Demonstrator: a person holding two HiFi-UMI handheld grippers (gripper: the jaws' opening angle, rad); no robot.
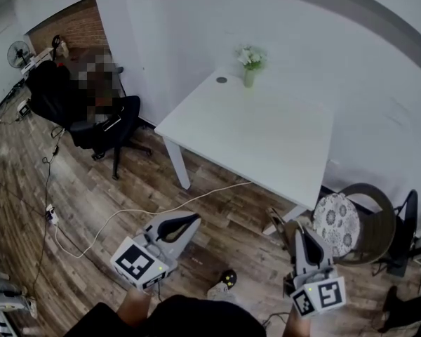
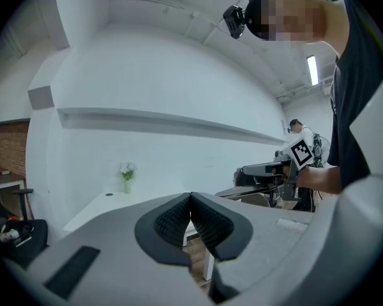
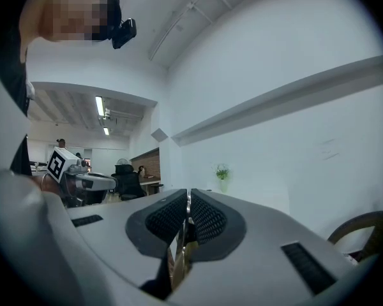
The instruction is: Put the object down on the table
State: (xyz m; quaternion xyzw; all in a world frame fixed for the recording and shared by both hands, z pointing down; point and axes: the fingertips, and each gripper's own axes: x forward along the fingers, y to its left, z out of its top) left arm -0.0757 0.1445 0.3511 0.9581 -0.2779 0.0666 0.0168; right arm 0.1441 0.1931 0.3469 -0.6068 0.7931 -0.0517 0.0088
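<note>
- While the right gripper point(image 3: 188, 192) pinches it between nearly closed pads, the thin object point(image 3: 182, 258) hangs edge-on, short of the white table point(image 1: 266, 139) at 12 o'clock.
- Left gripper point(image 2: 190, 197), at 9 o'clock: jaws together, empty.
- Flower vase point(image 1: 250, 67) stands on the table's far edge.

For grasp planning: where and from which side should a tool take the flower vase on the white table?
Grip the vase around its body, below the flowers, coming in level from the open side of the table. It stands upright near the wall, and blooms cover its mouth.
</note>
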